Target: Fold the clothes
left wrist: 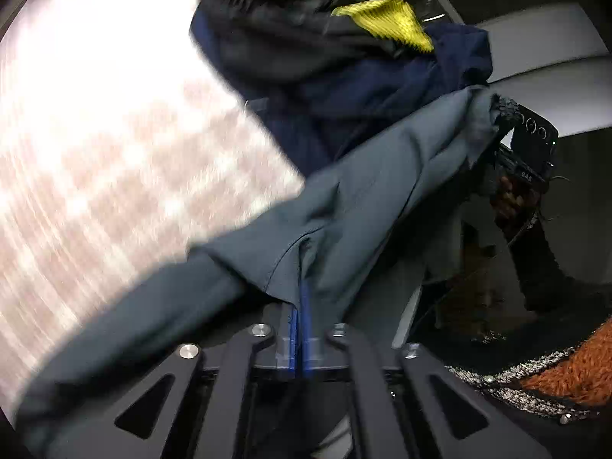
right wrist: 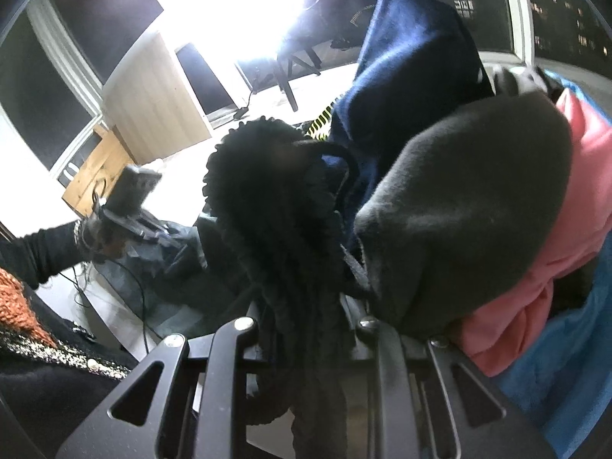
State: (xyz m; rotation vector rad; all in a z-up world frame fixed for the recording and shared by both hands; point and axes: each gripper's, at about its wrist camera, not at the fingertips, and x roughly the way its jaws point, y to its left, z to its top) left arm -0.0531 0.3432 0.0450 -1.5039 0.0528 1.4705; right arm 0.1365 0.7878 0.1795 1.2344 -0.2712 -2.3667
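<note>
A grey-blue garment (left wrist: 363,191) stretches across the left wrist view, and my left gripper (left wrist: 300,306) is shut on its hem, blue pads together. The cloth's far end rises to my right gripper (left wrist: 505,113), held in a hand at the upper right. In the right wrist view my right gripper (right wrist: 302,306) is shut on a black knit garment (right wrist: 275,199), which hides its fingertips. My left gripper (right wrist: 160,231) shows at the left there, over the grey-blue garment (right wrist: 172,256). Whether the right jaws also pinch the grey cloth I cannot tell.
A heap of clothes lies close by: a navy garment (left wrist: 382,76) with a yellow knit (left wrist: 386,23), a dark grey fleece (right wrist: 470,210), a pink piece (right wrist: 581,210) and a blue one (right wrist: 566,375). A cable (right wrist: 143,306) hangs at the left. A wooden cabinet (right wrist: 95,168) stands behind.
</note>
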